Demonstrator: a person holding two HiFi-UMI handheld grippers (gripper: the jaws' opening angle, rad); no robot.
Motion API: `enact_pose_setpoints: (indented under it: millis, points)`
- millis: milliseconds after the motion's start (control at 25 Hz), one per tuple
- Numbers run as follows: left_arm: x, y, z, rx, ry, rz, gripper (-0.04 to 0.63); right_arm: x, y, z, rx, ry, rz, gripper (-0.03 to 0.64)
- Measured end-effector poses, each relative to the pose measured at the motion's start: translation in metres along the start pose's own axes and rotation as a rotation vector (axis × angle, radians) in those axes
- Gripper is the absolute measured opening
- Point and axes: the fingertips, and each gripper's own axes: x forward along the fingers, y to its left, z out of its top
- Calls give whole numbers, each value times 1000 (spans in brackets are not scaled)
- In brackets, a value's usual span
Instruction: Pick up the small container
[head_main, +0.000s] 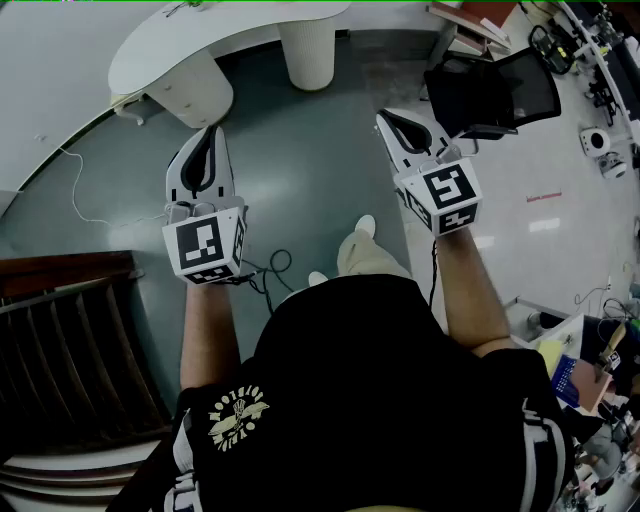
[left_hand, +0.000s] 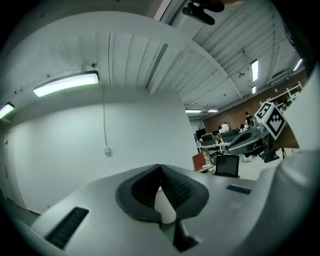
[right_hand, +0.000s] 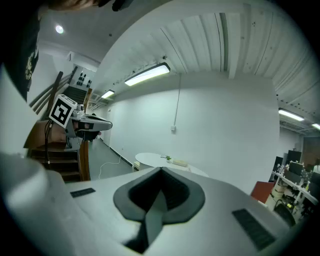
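I stand on a grey-green floor and hold both grippers out in front at about chest height. My left gripper (head_main: 207, 132) is shut, its dark pads meeting at the tip (left_hand: 160, 168) with nothing between them. The right gripper (head_main: 386, 116) is shut and empty too, its jaws closed to a point (right_hand: 161, 170). Both point toward a white curved table (head_main: 175, 45), well ahead of them. In the right gripper view, a small pale boxy object (right_hand: 180, 163) and a tiny green thing (right_hand: 168, 158) lie on that table (right_hand: 150, 160); which of them is the small container I cannot tell.
A black office chair (head_main: 495, 92) stands ahead on the right. Dark wooden stairs (head_main: 70, 350) rise at my left. A thin cable (head_main: 75, 195) trails over the floor. Cluttered desks (head_main: 600, 370) line the right side. The table stands on two thick white legs (head_main: 308, 55).
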Motion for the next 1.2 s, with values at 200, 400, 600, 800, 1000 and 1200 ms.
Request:
enact_pose_setpoints:
  millis: [200, 400, 600, 800, 1000, 1200]
  points:
    - [-34, -2, -3, -3, 4, -10, 21, -15, 40, 1, 9, 14, 27, 29]
    - [-56, 1, -4, -6, -5, -3, 21, -24, 55, 2, 39, 3, 31, 29]
    - [-69, 21, -17, -8, 16, 26, 21, -23, 57, 6, 39, -14, -11, 32]
    - [-60, 35, -19, -23, 2, 29, 21, -11, 46, 3, 59, -10, -18, 246]
    - [-33, 38, -17, -19, 1, 21, 21, 7, 27, 4, 89, -23, -20, 259]
    - [6, 50, -23, -15, 24, 24, 21, 45, 6, 7, 98, -26, 6, 259]
